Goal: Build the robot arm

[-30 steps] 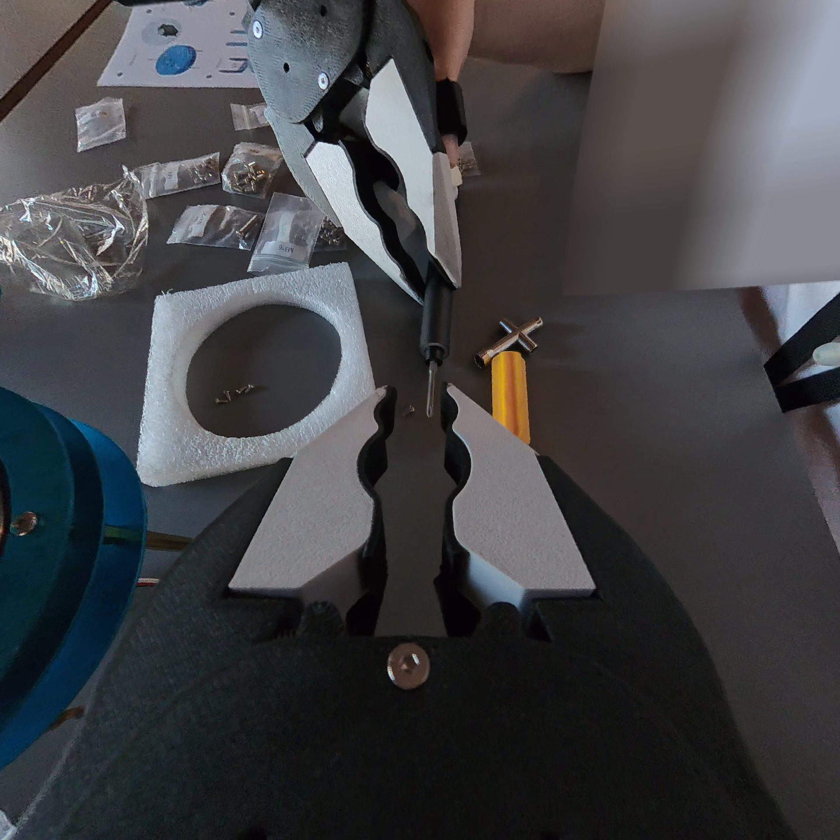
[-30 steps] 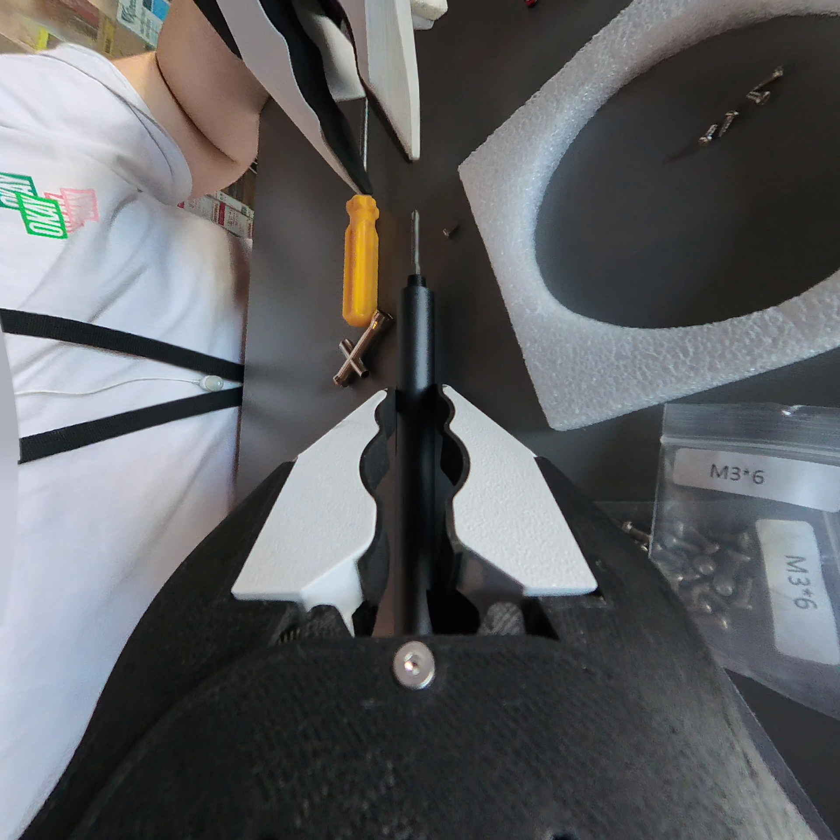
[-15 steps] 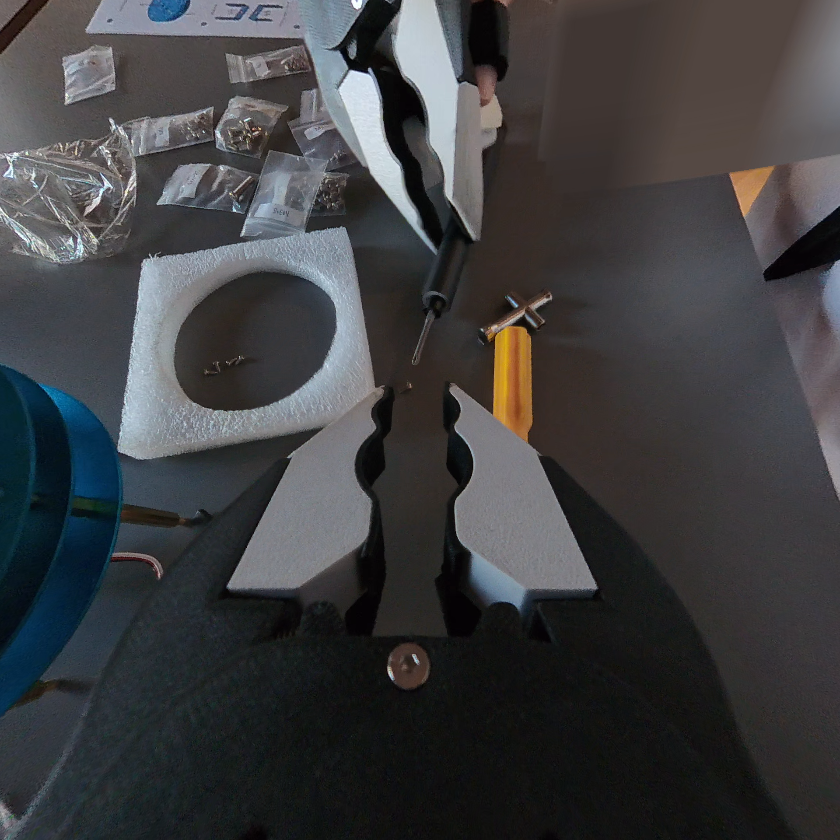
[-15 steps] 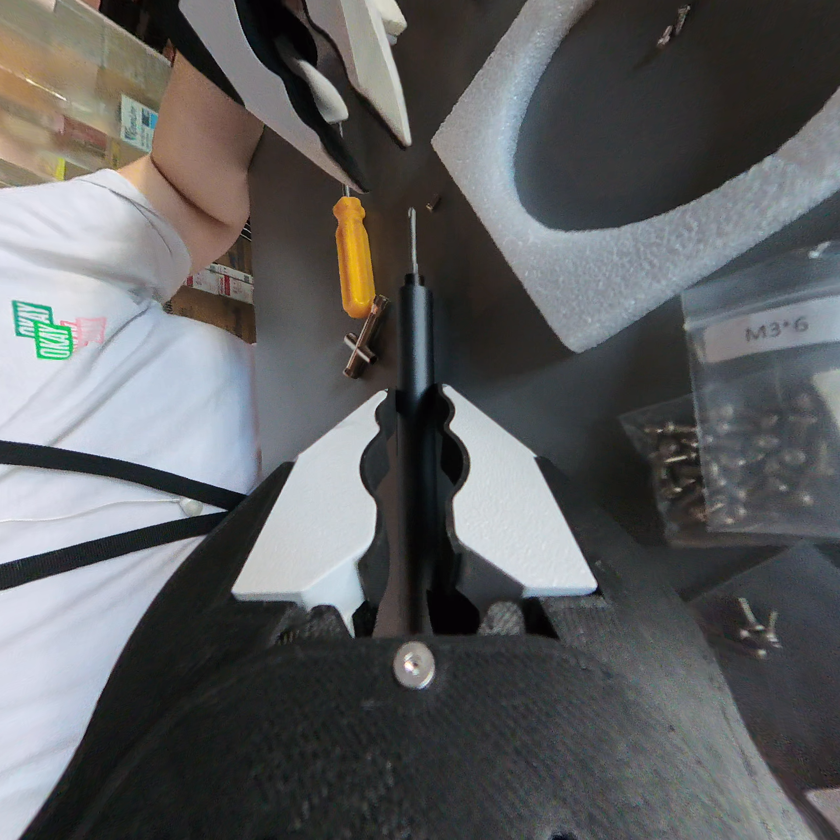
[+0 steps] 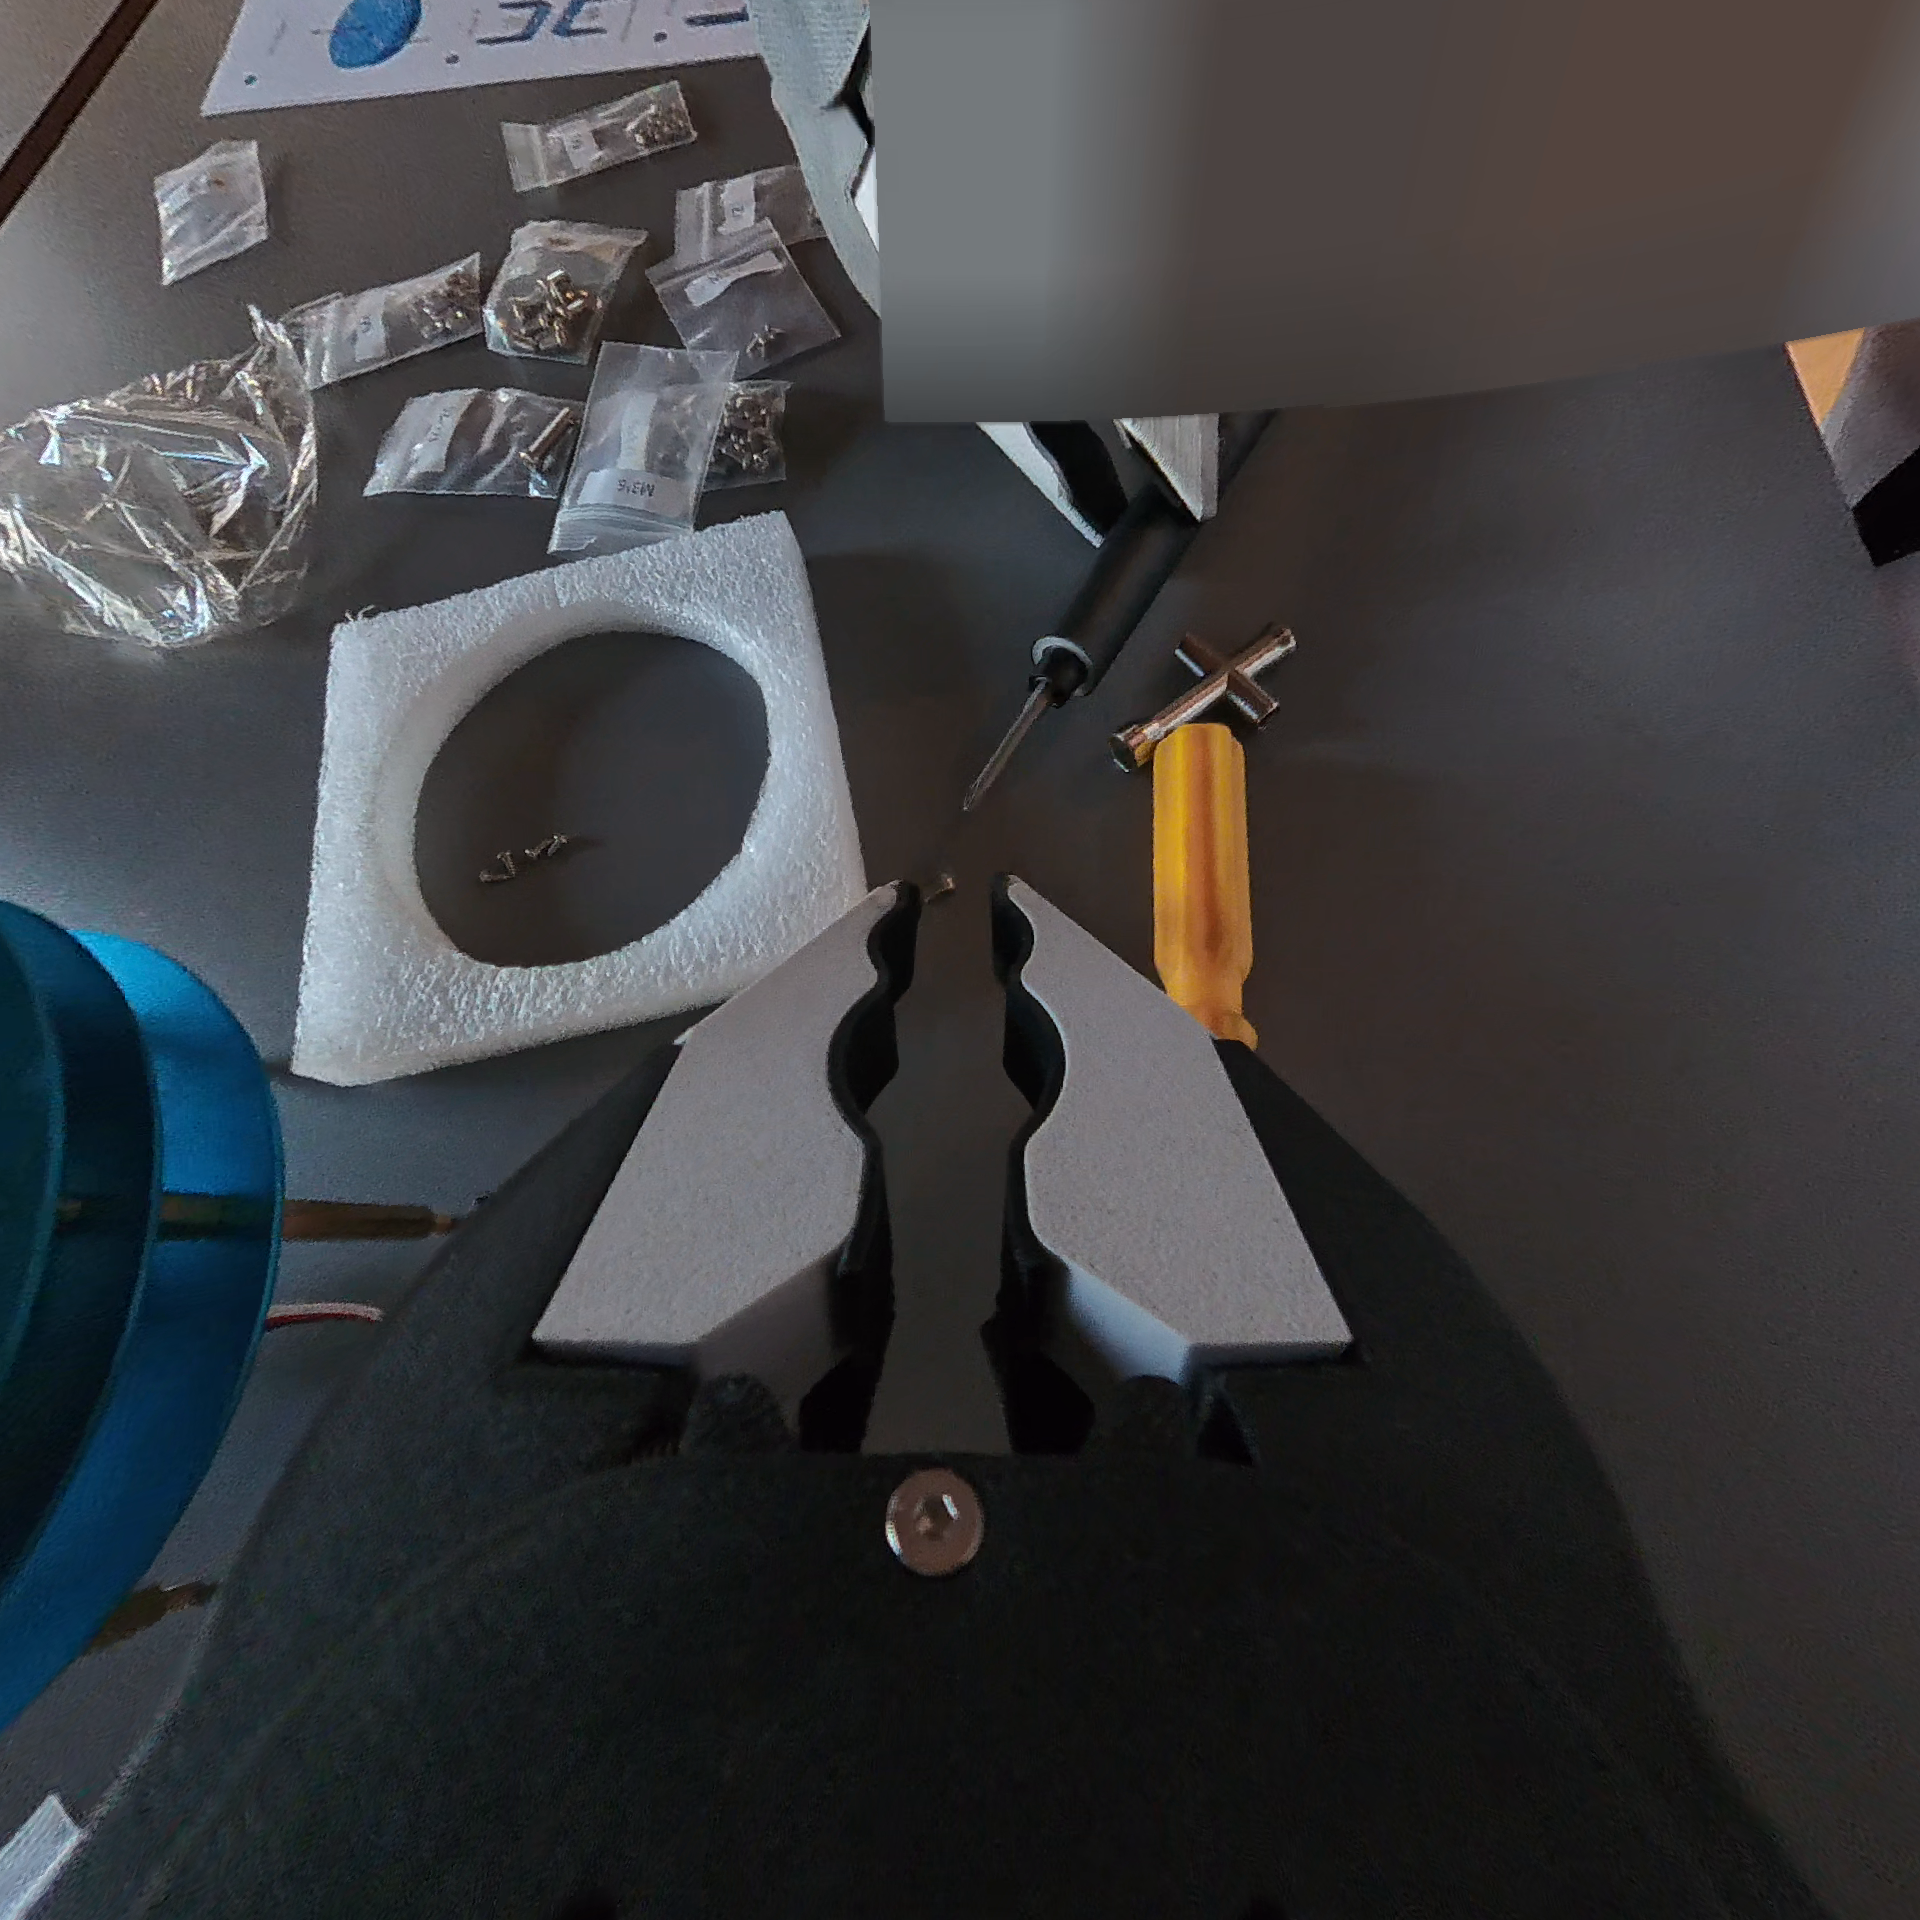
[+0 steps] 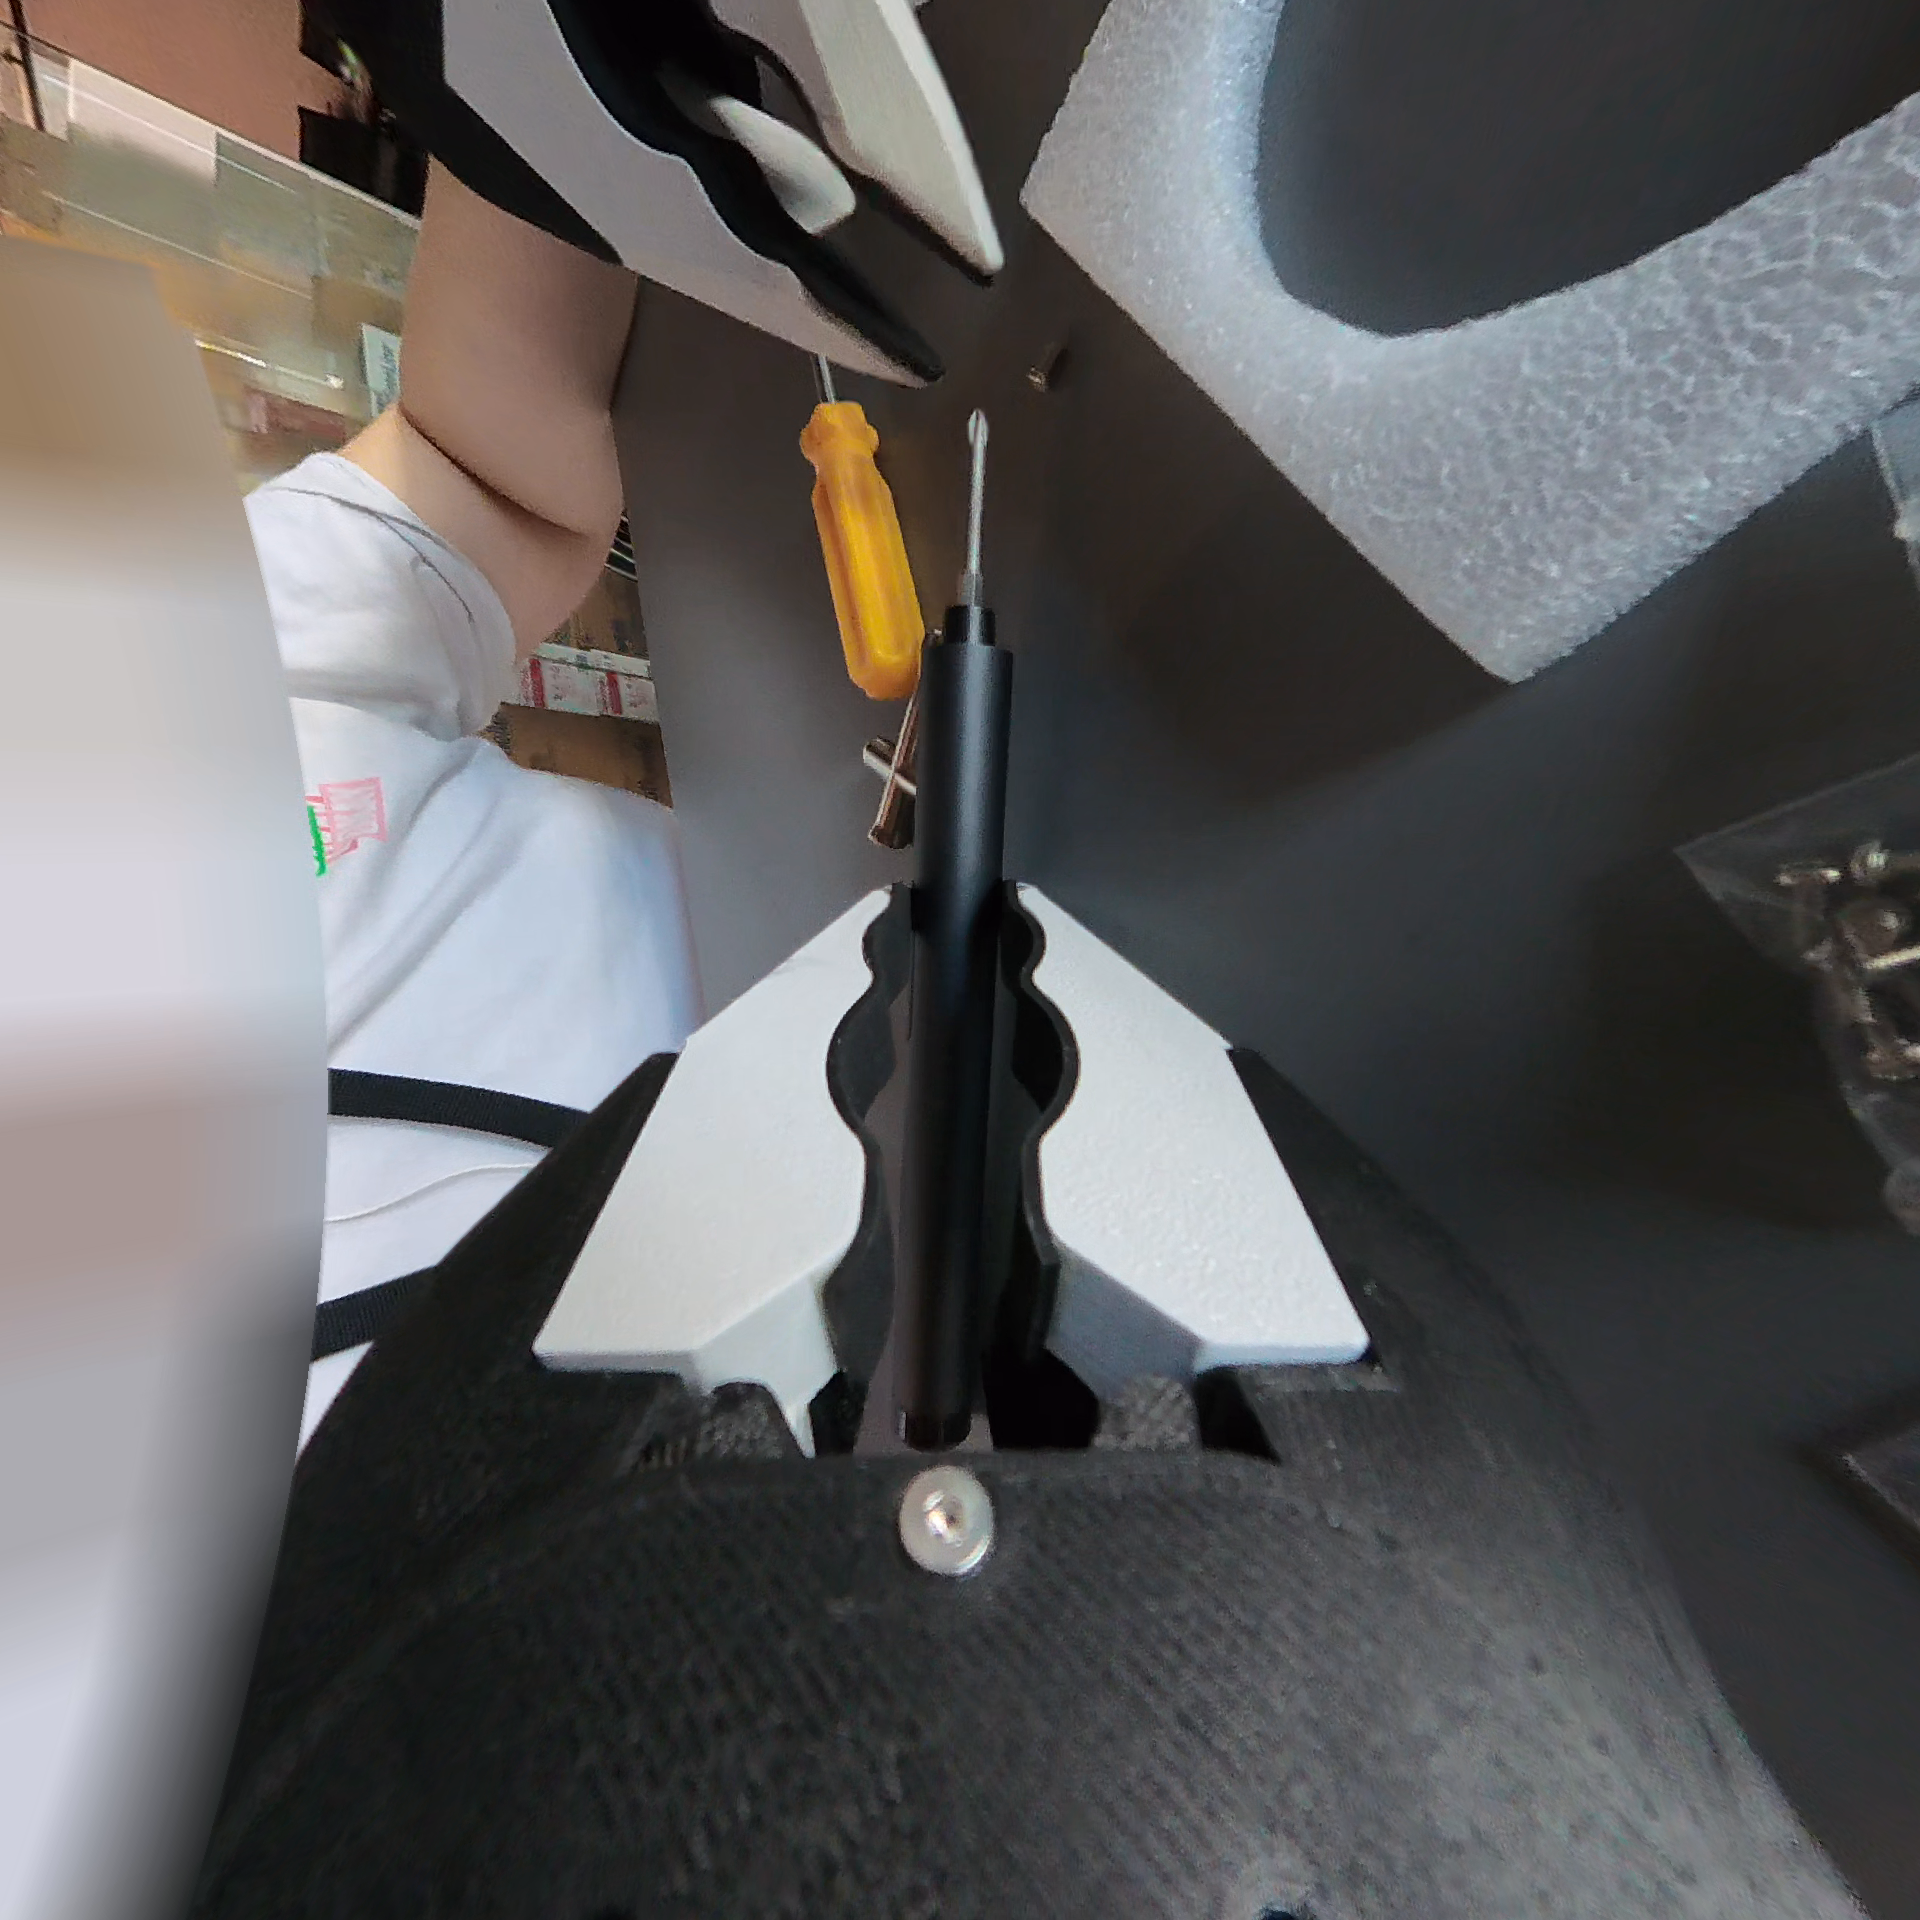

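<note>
Right gripper (image 6: 951, 894) clamps a black screwdriver (image 6: 956, 997), tip poised near a loose screw (image 5: 940, 886) at 12 o'clock of the narrowly parted, empty left gripper (image 5: 954, 891); screw lies undriven.

Dark grey table (image 5: 1558, 935): white foam frame (image 5: 582, 997); screw bags (image 5: 540, 301) behind it, yellow screwdriver (image 5: 1203, 883) right.

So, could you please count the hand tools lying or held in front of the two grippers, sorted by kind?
Screwdrivers: 2, the black screwdriver clamped in the right gripper and the yellow-handled screwdriver lying on the table.
Cross wrench: 1, at the yellow handle's far end.
Total: 3. The left gripper is open and holds none of them.
</note>
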